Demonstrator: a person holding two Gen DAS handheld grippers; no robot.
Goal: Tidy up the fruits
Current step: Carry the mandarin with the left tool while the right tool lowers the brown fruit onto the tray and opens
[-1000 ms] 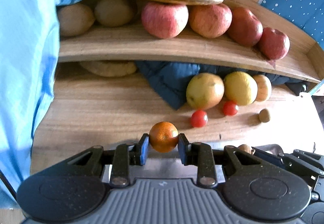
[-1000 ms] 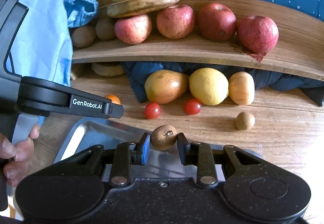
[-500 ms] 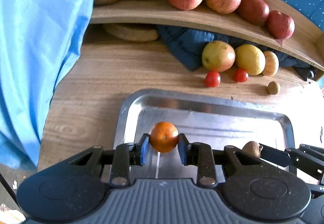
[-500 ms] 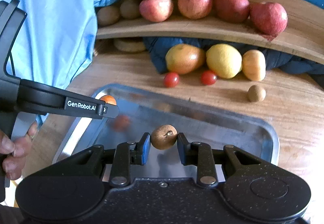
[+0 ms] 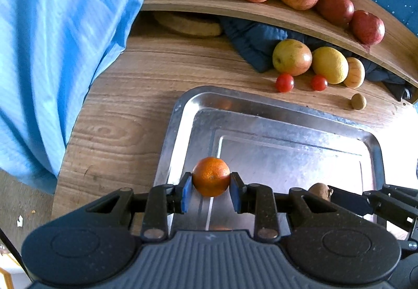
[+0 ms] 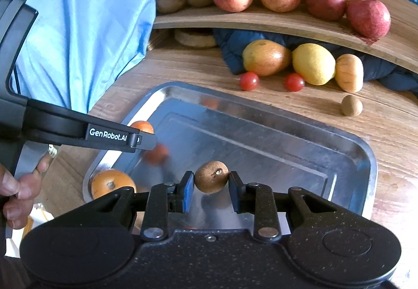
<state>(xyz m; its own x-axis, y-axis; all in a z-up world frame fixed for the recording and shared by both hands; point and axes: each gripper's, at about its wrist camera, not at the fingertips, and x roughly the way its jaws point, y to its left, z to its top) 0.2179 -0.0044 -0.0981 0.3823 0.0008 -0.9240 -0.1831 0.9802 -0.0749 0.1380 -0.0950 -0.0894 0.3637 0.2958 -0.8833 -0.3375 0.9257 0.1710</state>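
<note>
Tangerine (image 5: 211, 176) pinched across middle in my left gripper (image 5: 211, 191), lower centre: light, soft-skinned, rolls. Right gripper (image 6: 211, 191) clamps small brown fruit (image 6: 211, 176): light, firm, over steel tray (image 6: 365, 155).

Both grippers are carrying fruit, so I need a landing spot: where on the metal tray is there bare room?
The tray floor is bare across its middle and right side. An orange sits at its near-left corner. Beyond the far rim, the cherry tomatoes and bigger fruit crowd the table.
</note>
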